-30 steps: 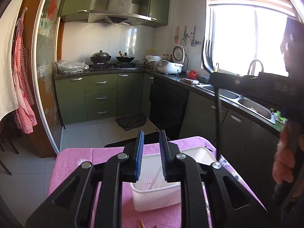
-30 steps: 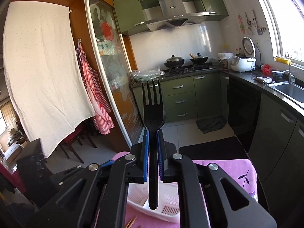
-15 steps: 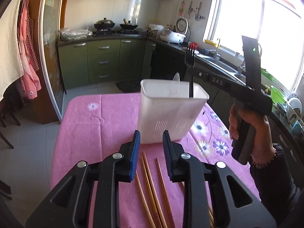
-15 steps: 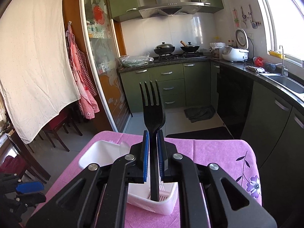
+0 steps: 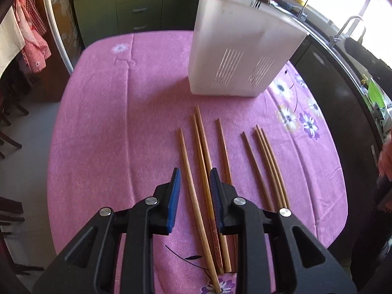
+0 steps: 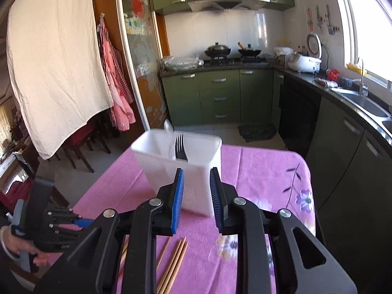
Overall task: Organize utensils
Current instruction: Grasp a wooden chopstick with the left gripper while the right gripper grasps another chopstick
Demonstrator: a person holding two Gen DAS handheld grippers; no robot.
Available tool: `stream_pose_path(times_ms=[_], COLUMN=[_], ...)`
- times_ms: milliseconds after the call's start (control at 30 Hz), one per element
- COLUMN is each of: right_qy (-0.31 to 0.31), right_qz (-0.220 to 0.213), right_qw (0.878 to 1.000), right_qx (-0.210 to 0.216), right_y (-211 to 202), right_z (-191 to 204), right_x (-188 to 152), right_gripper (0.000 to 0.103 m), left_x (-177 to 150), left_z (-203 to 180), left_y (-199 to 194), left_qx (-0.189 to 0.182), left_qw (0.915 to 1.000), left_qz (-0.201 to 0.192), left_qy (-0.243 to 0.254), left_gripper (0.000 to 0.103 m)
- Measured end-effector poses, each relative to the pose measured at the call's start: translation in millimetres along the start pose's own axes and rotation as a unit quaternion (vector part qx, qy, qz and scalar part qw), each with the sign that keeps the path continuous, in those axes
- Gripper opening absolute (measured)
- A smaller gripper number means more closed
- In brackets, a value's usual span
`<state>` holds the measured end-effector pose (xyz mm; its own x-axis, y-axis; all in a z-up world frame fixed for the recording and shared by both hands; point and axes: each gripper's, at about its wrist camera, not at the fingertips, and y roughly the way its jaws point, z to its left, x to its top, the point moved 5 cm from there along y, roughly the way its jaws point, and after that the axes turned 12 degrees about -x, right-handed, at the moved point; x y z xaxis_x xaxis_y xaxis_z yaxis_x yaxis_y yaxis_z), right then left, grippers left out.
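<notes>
The left gripper [image 5: 193,181] hangs wide apart and empty over the wooden chopsticks [image 5: 203,161], which lie in a row on the pink worktop [image 5: 110,122] on the near side of the white utensil holder [image 5: 240,56]. A black fork [image 6: 180,148] stands inside the holder. The right gripper [image 6: 196,183] gapes wide, empty, just before the holder.

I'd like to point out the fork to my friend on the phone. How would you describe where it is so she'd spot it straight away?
Start at the pink flowered tablecloth and find the tall white plastic holder standing on it. The black fork stands inside, prongs up, poking above the rim. It is the only dark utensil there; the wooden chopsticks all lie flat on the cloth.
</notes>
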<state>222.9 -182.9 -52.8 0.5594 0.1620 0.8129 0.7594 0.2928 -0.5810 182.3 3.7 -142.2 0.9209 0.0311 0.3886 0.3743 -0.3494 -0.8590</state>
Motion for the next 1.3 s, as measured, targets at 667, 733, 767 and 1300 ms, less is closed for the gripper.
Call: stream_pose_path(times_ms=[667, 733, 767, 1300], right_qy=[-0.037, -0.037, -0.038, -0.042], right_qz=[0.140, 0.143, 0.145, 0.285], right_qw=[0.989, 0.989, 0.989, 0.956], right_qx=[0.006, 0.007, 0.007, 0.063], right_y=[17, 18, 18, 67], right_z=[-10, -10, -10, 20], right_x=[-98, -98, -98, -124], right_gripper=[0.026, 0.026, 0.026, 0.019], left_x=[8, 6, 6, 16], left_z=[2, -4, -7, -28], left_y=[58, 61, 63, 13], left_qx=[0.064, 0.076, 0.079, 0.074], left_qw=[0.9917, 0.9903, 0.9898, 0.9964], left_qz=[0.106, 0.114, 0.116, 0.035], left_qy=[-0.035, -0.025, -0.021, 0.019], left_gripper=[0.018, 0.018, 0.015, 0.006])
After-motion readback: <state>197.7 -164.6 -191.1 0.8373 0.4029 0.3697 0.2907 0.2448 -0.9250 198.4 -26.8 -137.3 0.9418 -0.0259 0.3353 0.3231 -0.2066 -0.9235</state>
